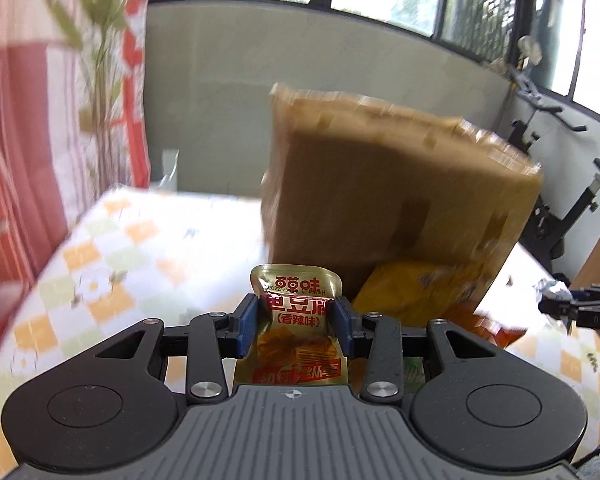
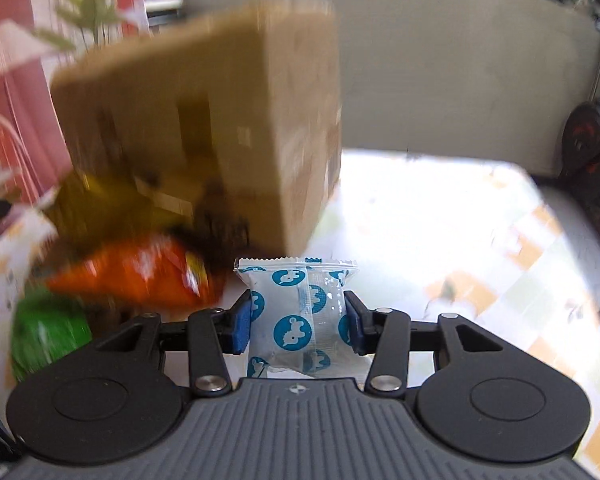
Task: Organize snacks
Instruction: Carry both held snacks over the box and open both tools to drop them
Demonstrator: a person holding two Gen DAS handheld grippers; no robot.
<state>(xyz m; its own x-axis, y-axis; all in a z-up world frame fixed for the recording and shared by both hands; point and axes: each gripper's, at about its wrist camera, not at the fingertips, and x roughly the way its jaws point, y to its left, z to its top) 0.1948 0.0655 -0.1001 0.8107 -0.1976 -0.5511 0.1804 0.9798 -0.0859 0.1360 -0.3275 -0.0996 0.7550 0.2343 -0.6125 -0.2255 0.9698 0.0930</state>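
Observation:
My left gripper (image 1: 296, 316) is shut on a gold snack packet (image 1: 296, 282) with red print, held upright above the table. In the right wrist view, my right gripper (image 2: 298, 316) is shut on a white packet with blue circles (image 2: 294, 280), its blue pads pressing both sides. A tall cardboard box (image 1: 380, 184) (image 2: 204, 112) stands just beyond both packets. At its foot lie a yellow bag (image 1: 412, 284), an orange bag (image 2: 140, 276) and a green bag (image 2: 48, 332). The right gripper (image 1: 552, 300) also shows at the far right of the left wrist view.
The table wears a checkered orange, green and white cloth (image 1: 120, 240) (image 2: 500, 260). A red striped curtain (image 1: 20, 120) and a plant (image 1: 100, 40) are at the left. An exercise bike (image 1: 560, 216) and weight plates (image 2: 592, 136) stand at the right.

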